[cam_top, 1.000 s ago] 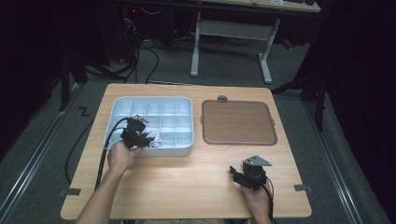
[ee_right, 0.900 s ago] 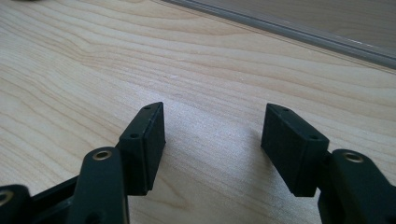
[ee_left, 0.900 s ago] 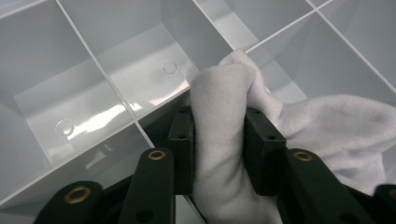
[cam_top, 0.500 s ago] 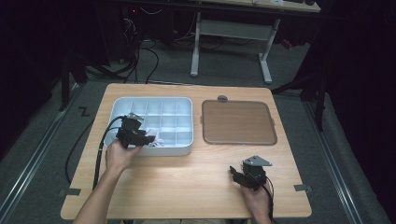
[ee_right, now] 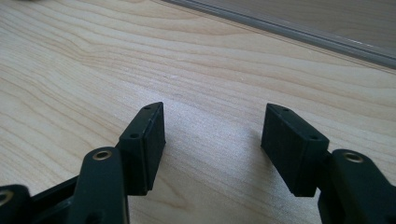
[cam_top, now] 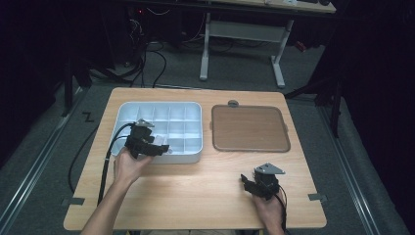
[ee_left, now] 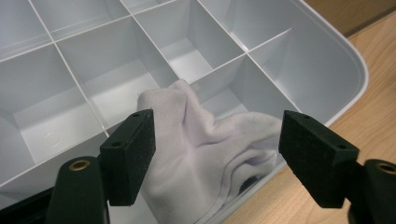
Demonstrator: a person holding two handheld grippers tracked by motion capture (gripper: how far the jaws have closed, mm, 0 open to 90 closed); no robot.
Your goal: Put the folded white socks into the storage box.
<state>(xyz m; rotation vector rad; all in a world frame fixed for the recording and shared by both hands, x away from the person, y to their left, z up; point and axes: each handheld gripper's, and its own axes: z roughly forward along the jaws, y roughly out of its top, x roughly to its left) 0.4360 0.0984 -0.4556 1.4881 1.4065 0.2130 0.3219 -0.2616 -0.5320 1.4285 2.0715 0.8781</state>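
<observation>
With the left claw (ee_left: pixel 215 154) just spread apart, the crumpled white cloth (ee_left: pixel 205 149) — draped over the pale-blue compartmented plastic tray's (ee_left: pixel 327 60) near rim — could be snagged and dragged out, while the right claw (ee_right: pixel 212 149) is held apart beside the tray.

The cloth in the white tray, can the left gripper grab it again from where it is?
Probably yes. The left gripper hangs right over the cloth with its jaws wide open, having just been opening. The cloth lies between them, slumped over the tray dividers near its corner, with nothing over it.
</observation>
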